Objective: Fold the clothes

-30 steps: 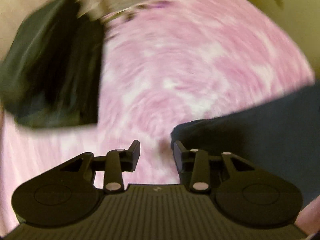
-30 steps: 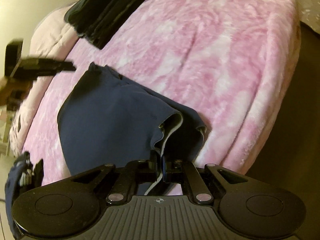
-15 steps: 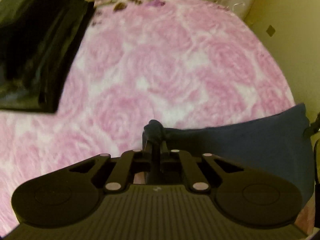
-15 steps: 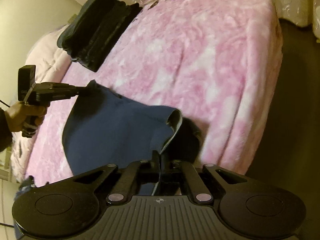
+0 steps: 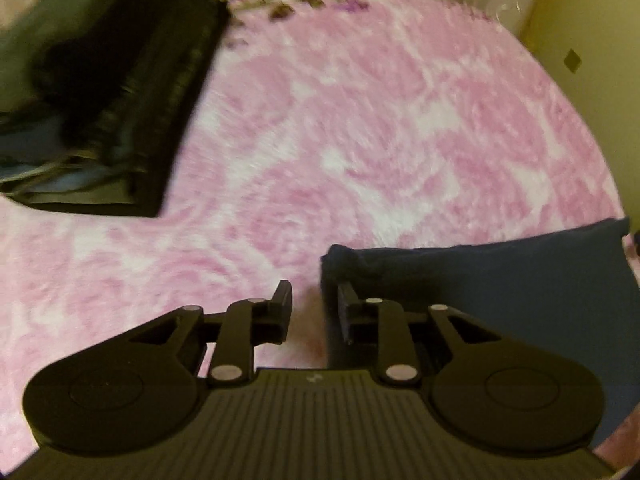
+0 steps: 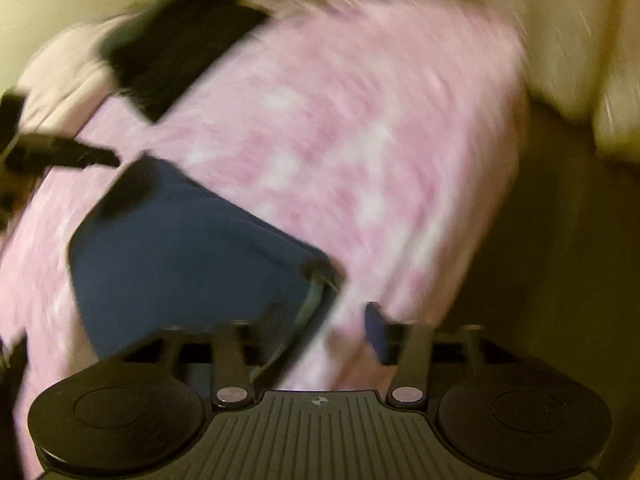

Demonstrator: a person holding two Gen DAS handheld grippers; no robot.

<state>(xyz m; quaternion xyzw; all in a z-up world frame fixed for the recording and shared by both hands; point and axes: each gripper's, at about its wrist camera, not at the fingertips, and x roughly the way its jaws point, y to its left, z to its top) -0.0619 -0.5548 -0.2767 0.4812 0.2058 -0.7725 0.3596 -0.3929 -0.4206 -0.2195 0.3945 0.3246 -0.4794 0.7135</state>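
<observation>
Blue cloth flat on my pink bed, both tongs let go.

My left tongs (image 5: pixel 311 312) are open wide and hold nothing; the corner of the blue cloth (image 5: pixel 500 296) sits just beside the right finger, maybe touching it. My right tongs (image 6: pixel 348 320) look open too, with nothing pinched, but that view is blurry. The cloth (image 6: pixel 180 248) lies near the bed's (image 6: pixel 360 140) front edge, well apart from the dark pile (image 5: pixel 120 92) of clothes at the far side. I think the cloth is soft, light and floppy, so it will sag and bunch. I would pinch it at a corner or along the hem, one tong on each end, to keep it flat.
</observation>
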